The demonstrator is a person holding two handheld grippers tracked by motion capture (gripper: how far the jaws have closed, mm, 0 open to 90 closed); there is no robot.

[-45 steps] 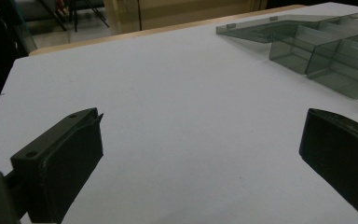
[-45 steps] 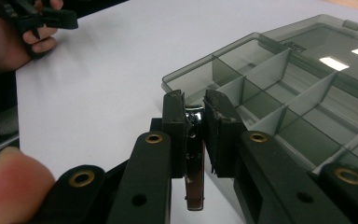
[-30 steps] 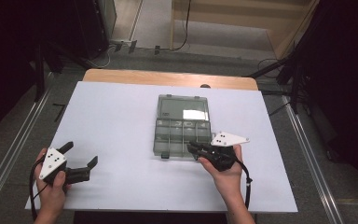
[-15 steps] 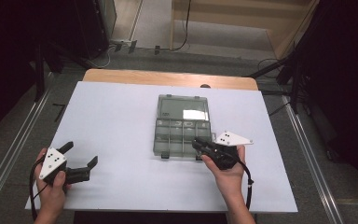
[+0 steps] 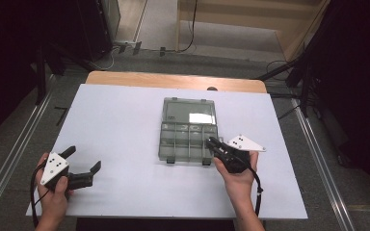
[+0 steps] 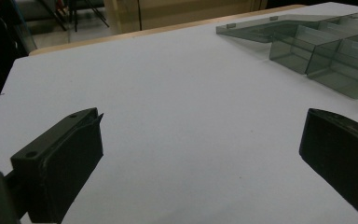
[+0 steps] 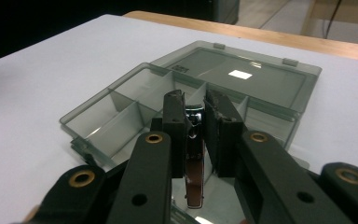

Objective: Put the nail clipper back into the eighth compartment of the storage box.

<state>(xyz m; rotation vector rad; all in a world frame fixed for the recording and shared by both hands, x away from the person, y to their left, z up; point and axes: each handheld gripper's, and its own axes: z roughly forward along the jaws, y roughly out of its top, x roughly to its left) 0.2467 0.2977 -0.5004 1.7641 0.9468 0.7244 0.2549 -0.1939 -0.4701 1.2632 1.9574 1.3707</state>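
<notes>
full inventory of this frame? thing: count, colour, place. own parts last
compartment box: 1, smoky grey see-through plastic, lid open and lying flat toward the far side, middle of the table, empty dividers visible
small metal item: 1, shiny silver with a dark reddish part, between the jaws of the right hand-held gripper, over the box's near right corner; can't tell what it is
table: 1, white top with a wooden strip along the far edge
rails: 2, metal, on the floor along each side of the table
left hand-held gripper: 1, black with grey plate, jaws wide apart, near left of the table
right hand-held gripper: 1, black with grey plate, jaws closed on the metal item
hands: 2, one on each gripper, near edge
</notes>
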